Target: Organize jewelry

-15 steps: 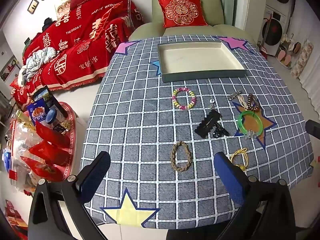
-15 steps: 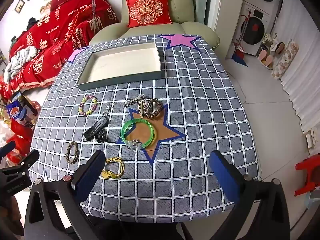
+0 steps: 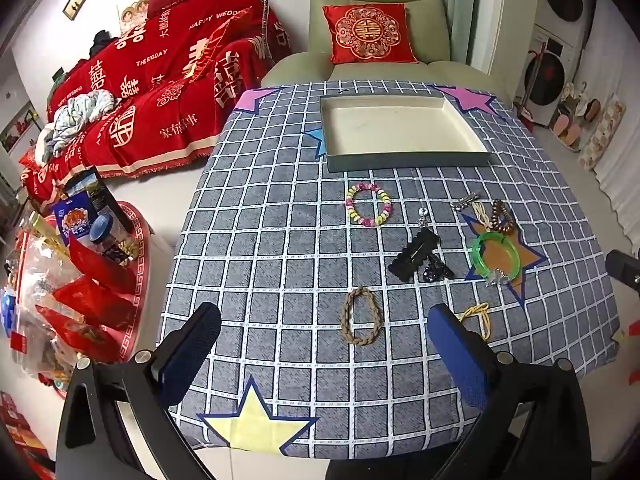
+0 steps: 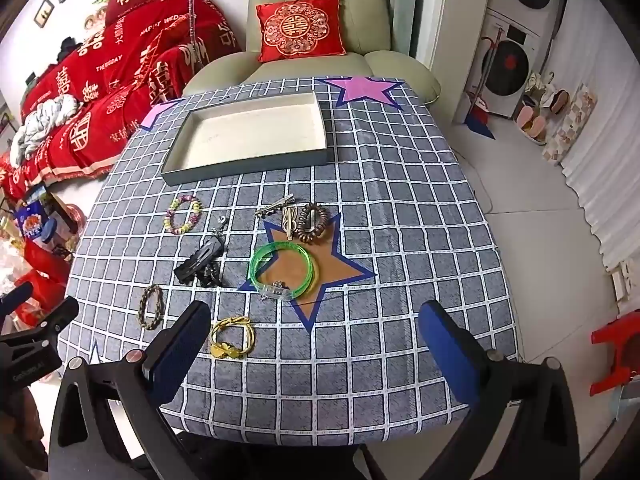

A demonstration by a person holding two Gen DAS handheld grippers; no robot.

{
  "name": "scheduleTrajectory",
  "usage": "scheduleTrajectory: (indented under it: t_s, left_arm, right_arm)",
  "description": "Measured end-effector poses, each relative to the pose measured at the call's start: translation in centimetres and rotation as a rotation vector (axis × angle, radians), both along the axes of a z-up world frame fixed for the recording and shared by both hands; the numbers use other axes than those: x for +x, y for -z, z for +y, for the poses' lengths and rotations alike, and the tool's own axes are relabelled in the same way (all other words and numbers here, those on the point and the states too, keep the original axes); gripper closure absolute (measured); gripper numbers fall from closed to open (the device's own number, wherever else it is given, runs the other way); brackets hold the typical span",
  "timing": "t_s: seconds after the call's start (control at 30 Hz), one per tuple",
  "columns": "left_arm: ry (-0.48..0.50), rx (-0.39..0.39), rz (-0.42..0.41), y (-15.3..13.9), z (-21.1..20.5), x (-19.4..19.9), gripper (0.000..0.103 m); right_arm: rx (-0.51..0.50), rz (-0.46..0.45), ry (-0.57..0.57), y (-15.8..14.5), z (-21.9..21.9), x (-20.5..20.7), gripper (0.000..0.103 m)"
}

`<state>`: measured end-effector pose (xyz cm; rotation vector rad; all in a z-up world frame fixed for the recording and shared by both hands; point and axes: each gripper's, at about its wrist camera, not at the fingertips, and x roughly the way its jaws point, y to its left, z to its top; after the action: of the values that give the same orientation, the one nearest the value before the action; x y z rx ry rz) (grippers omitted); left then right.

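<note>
Jewelry lies loose on the checked tablecloth. A pastel bead bracelet, black hair clips, a green bangle, a brown coil tie, a braided brown bracelet and a yellow cord bracelet show in the left wrist view. An empty shallow tray sits at the far side. My left gripper is open and empty, above the near edge, just before the braided bracelet. My right gripper is open and empty, with the yellow bracelet by its left finger.
A green armchair with a red cushion stands behind the table. A red-covered sofa is at the left. A low red table with snacks stands left of the table. Washing machines and a red stool are at the right.
Both grippers have shifted very slightly; the scene looks almost the same. Nothing was taken hold of or moved on the table.
</note>
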<state>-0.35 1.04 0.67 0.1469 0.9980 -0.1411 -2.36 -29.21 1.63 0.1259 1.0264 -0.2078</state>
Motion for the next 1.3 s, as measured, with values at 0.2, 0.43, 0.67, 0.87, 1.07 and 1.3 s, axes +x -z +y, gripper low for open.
scheduleTrajectory:
  t_s: [0.2, 0.43, 0.67, 0.87, 1.07, 1.3]
  left_arm:
    - [0.003, -0.021, -0.012, -0.35, 0.02, -0.27, 0.000]
    - [-0.001, -0.021, -0.015, -0.51, -0.04, -0.36, 0.000]
    - [-0.001, -0.020, -0.015, -0.51, -0.04, -0.37, 0.000]
    - [-0.001, -0.020, -0.015, -0.52, -0.04, -0.39, 0.000]
    - [-0.001, -0.020, -0.014, -0.48, 0.04, -0.33, 0.000]
    - [-0.012, -0.021, -0.008, -0.34, 0.44, -0.26, 0.000]
  right_arm:
    - [-0.002, -0.007, 0.000, 0.04, 0.04, 0.06, 0.000]
    - [0.000, -0.010, -0.005, -0.08, 0.05, 0.01, 0.000]
    - [-0.001, -0.011, -0.003, -0.08, 0.11, -0.04, 0.000]
    - [-0.001, -0.011, -0.005, -0.11, 0.08, -0.05, 0.000]
    - [-0.002, -0.011, -0.004, -0.08, 0.10, -0.06, 0.000]
    - [-0.003, -0.010, -0.005, -0.09, 0.14, -0.04, 0.000]
